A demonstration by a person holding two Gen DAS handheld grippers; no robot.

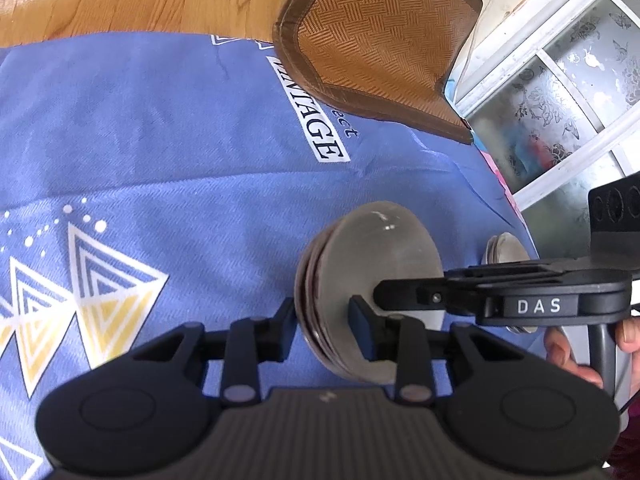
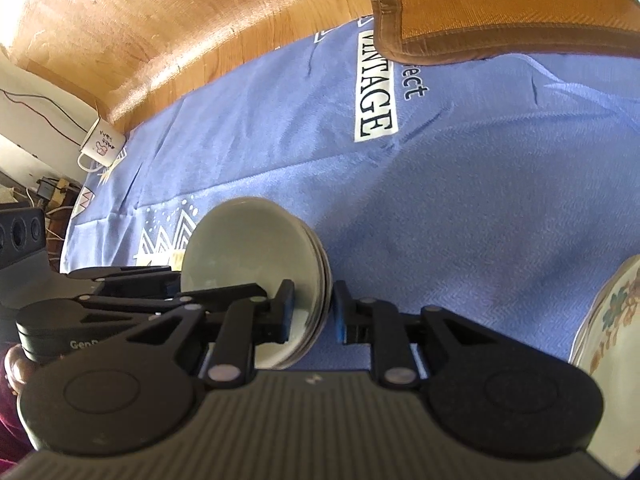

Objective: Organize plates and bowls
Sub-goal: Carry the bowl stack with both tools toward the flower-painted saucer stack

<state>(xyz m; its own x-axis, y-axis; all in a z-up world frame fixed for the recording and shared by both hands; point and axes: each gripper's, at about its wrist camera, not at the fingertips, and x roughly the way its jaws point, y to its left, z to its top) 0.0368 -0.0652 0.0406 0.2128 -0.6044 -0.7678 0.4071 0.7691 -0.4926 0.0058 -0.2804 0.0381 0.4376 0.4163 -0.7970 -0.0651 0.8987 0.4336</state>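
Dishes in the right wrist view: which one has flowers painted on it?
The dish at the right edge; the stacked ones in the middle are plain.

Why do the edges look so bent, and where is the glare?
Left wrist view: the fisheye lens curves the blue cloth and darkens the corners; small bright glints sit on the stacked plates. Right wrist view: sunlight washes out the wooden floor, and the flowered dish at the edge is stretched and soft.
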